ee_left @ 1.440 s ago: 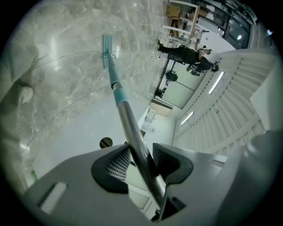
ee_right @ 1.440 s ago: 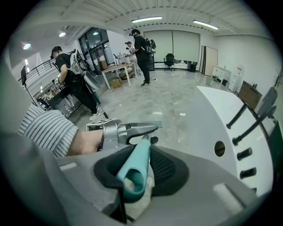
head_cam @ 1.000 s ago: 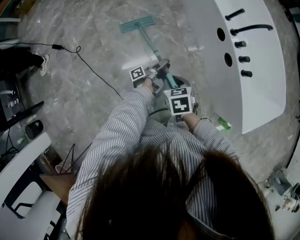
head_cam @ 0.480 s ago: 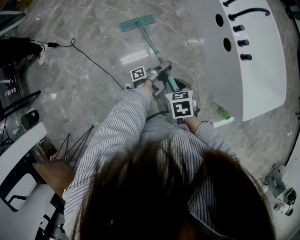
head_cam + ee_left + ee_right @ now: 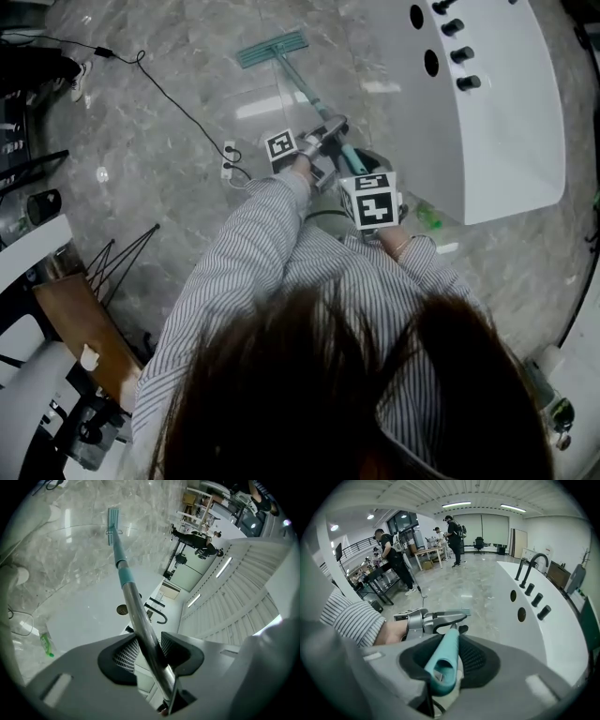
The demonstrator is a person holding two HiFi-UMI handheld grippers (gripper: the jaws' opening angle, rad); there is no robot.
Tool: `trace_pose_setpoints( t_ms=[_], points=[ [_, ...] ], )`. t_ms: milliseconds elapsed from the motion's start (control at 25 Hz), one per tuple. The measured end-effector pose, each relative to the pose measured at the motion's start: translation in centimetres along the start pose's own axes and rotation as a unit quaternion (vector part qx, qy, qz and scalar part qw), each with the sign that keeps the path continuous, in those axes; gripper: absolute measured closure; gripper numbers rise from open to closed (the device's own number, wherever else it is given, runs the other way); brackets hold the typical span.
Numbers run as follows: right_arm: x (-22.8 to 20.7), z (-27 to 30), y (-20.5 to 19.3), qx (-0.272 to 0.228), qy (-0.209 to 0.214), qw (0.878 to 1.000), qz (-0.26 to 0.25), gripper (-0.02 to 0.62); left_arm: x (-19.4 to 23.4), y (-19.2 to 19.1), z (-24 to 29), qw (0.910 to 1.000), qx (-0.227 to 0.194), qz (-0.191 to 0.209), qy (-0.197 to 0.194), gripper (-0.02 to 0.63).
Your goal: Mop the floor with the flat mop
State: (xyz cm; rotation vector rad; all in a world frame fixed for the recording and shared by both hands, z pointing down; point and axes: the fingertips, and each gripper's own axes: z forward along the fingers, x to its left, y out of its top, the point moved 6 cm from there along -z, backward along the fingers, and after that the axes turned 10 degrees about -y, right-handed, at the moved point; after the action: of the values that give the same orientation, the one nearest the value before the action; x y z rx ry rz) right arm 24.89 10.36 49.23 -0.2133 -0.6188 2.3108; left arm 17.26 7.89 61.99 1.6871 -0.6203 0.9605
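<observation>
Head view, looking steeply down over the person's dark hair: both arms in striped sleeves (image 5: 253, 253) reach forward and down, with the hands close together on the handle of a flat mop (image 5: 274, 47). The left gripper (image 5: 328, 131) sits further along the pole, its arm nearly straight. The right gripper (image 5: 367, 192) is just behind it, nearer the body, elbow bent. The mop's teal head lies flat on the grey marble floor (image 5: 150, 187), well ahead of both grippers and near a white bathtub (image 5: 506, 131). Left gripper view: its fingers (image 5: 125, 654) are closed on the steel pole. Right gripper view: its fingers (image 5: 477, 659) clamp the teal grip end of the handle. A black cable (image 5: 183, 108) trails across the floor on the left.
</observation>
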Motion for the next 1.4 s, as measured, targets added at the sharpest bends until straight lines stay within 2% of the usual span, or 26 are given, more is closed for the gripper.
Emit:
trace_pose_setpoints(
  t_ms=[120, 400, 800, 960, 1120, 1400],
  points=[
    [-0.8, -1.8, -1.8, -0.004, 0.007, 1.000, -0.016, 0.483, 0.8, -2.6, -0.5, 1.0000, 0.002, -0.001, -0.009, 0.451],
    [-1.4, -3.4, -1.9, -0.029, 0.006, 0.999, -0.032, 0.483, 0.6, -4.2, -0.4, 0.9994, -0.007, 0.002, -0.035, 0.443],
    [-1.6, -3.2, -0.9, -0.033, 0.012, 0.998, -0.051, 0.482, -0.1, -3.5, 0.4, 0.9997, 0.021, 0.004, -0.012, 0.440],
    [-0.7, -1.2, 0.7, -0.016, 0.016, 0.998, -0.055, 0.482, -0.5, -0.8, 1.0, 0.9994, 0.034, 0.001, 0.002, 0.443],
    [0.3, 1.2, 3.7, -0.005, 0.014, 0.998, -0.059, 0.482, -1.7, 2.8, 2.0, 0.9996, 0.027, -0.010, -0.001, 0.453],
    [3.6, 7.1, 15.2, -0.026, 0.002, 0.999, -0.028, 0.482, -8.9, 13.6, 5.7, 0.9992, 0.037, -0.008, 0.014, 0.454]
  ],
)
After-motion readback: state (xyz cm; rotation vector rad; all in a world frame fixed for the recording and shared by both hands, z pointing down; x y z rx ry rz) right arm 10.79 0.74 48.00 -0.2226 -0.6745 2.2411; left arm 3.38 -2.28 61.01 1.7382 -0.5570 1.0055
